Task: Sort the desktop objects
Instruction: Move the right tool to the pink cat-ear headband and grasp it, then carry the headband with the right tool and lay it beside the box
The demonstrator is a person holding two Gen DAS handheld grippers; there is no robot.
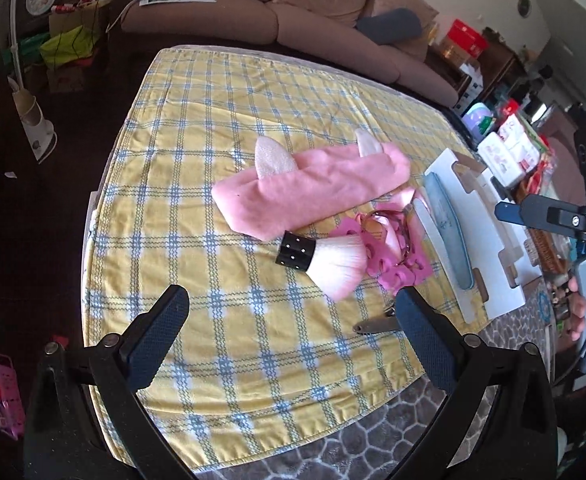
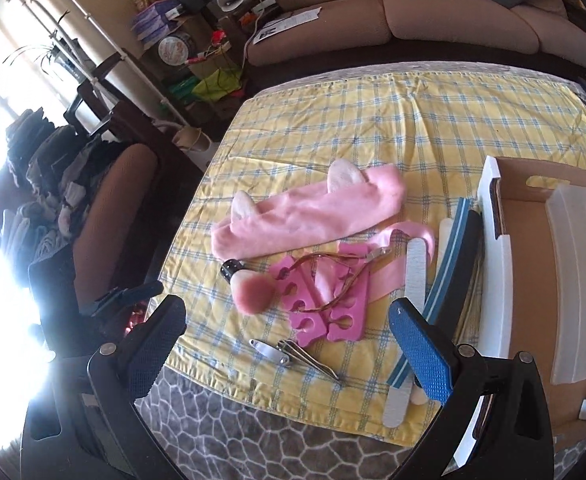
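Observation:
A pink headband with white ears (image 1: 313,188) (image 2: 305,212) lies mid-cloth. Beside it are a powder brush with a black handle (image 1: 325,260) (image 2: 245,284), pink toe separators (image 2: 317,304) (image 1: 377,256), cuticle nippers (image 2: 333,268), nail clippers (image 2: 293,354) (image 1: 373,325) and nail files (image 2: 409,312) (image 1: 449,232). An open cardboard box (image 2: 533,264) (image 1: 489,240) stands at the right. My left gripper (image 1: 293,320) is open and empty, in front of the brush. My right gripper (image 2: 285,328) is open and empty above the clippers.
A yellow checked cloth (image 1: 253,120) covers the table over a grey patterned mat (image 2: 253,432). A brown sofa (image 1: 293,12) runs along the far side. Cluttered shelves and boxes (image 1: 509,148) stand to the right of the table. A chair with clothes (image 2: 93,184) is at the left.

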